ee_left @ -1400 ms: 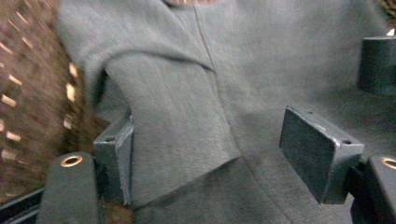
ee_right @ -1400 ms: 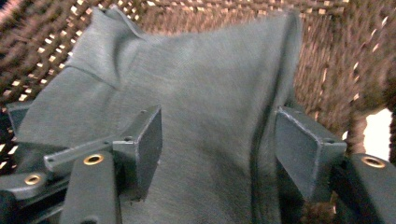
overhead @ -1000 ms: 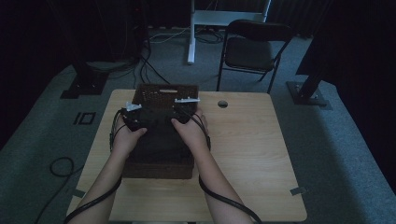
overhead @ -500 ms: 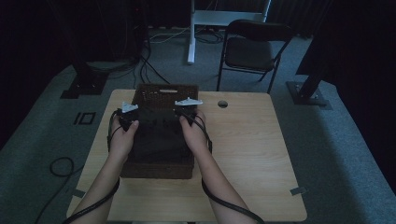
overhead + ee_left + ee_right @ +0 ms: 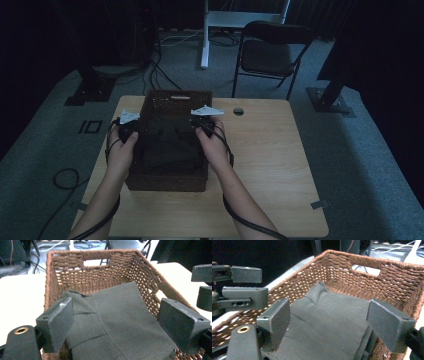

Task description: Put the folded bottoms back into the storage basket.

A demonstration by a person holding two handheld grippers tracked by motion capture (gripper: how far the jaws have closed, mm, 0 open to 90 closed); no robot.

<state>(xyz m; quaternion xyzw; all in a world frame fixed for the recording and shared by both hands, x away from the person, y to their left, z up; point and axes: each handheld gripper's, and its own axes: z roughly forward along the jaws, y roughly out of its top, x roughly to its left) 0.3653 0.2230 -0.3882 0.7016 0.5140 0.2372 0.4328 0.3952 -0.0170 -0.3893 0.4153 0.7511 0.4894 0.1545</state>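
We have both tongs hovering over the wicker basket (image 5: 172, 145), which sits on the table (image 5: 280, 165) at about 9 o'clock from its middle. Inside lies a folded dark cloth (image 5: 117, 322), flat on the basket's floor with one corner riding up against the wall.

The left tongs (image 5: 122, 322) stand spread, nothing pinched between them; in the high view they sit at the basket's left rim (image 5: 129, 125). The right tongs (image 5: 337, 325) have just been opening and now stand spread too, with no cloth between the pads; from above they sit near the right rim (image 5: 202, 122). The cloth lies just below and ahead of both pairs, toward 12 o'clock in each gripper view.

We judge the cloth light, soft and limp: it will sag and unfold if lifted by one point. We would take it at two near corners or along the folded edge, one pair each side, pinching through all layers.
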